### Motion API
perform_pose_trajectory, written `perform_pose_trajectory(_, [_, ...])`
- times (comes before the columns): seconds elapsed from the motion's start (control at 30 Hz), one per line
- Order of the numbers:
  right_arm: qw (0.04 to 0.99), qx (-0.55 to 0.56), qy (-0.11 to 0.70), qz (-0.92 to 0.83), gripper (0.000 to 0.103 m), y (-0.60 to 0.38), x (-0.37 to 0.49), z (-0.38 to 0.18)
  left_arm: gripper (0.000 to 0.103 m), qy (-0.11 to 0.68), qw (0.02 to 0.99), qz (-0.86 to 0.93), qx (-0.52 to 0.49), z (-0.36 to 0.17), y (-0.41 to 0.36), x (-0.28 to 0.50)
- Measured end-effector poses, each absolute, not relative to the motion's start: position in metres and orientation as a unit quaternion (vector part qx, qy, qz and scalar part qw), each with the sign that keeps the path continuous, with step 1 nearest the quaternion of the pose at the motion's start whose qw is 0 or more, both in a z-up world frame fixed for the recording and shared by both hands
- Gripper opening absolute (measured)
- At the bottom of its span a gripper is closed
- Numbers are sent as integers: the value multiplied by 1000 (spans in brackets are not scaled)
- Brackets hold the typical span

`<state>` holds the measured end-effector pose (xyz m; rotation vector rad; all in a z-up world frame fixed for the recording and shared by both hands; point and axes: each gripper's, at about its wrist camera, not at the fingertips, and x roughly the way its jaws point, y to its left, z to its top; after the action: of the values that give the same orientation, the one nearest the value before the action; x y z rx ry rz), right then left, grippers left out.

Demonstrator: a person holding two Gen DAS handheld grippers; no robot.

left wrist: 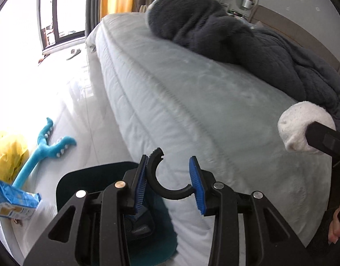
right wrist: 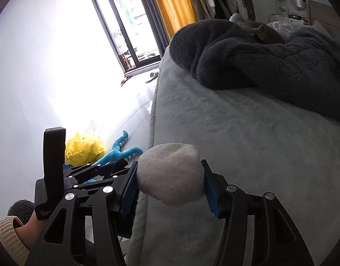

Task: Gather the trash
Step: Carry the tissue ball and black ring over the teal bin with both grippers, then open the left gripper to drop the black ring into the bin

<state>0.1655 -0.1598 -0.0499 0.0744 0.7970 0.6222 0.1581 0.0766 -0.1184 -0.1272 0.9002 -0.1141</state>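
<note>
My right gripper (right wrist: pixel 170 184) is shut on a balled white sock (right wrist: pixel 170 175) and holds it over the edge of the pale bed (right wrist: pixel 247 133). The sock also shows at the right of the left wrist view (left wrist: pixel 300 126). My left gripper (left wrist: pixel 170 179) is shut on a curved black plastic piece (left wrist: pixel 170 190), a broken half ring, held between its blue pads above a dark teal bin (left wrist: pixel 90 177) beside the bed (left wrist: pixel 192 110). The left gripper shows in the right wrist view (right wrist: pixel 103 173) at lower left.
A dark grey fleece blanket (left wrist: pixel 247 40) lies heaped on the bed. On the white floor lie a blue plush toy (left wrist: pixel 43 146), a yellow plastic bag (left wrist: pixel 8 153) and a blue carton (left wrist: pixel 14 201). A glass door (right wrist: pixel 125 28) and orange curtain (right wrist: pixel 170 4) stand beyond.
</note>
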Motion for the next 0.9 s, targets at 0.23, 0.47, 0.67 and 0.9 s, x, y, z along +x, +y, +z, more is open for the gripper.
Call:
perform_pose_trajectory(0.23, [857, 2, 391, 337, 56, -109, 165, -58, 41, 489, 870, -22, -61, -152, 110, 158])
perform_pose_trajectory(0.47, [840, 5, 409, 358, 56, -80, 173, -66, 42, 538, 840, -5, -77, -185, 144, 149])
perform_pose_trajectory(0.67, [827, 8, 420, 372, 56, -57, 177, -74, 45, 578, 811, -3, -85, -208, 164, 138])
perform_pose_trajectory(0.9, [806, -15, 441, 395, 56, -23, 172, -91, 66, 593, 799, 3, -102, -214, 188, 128])
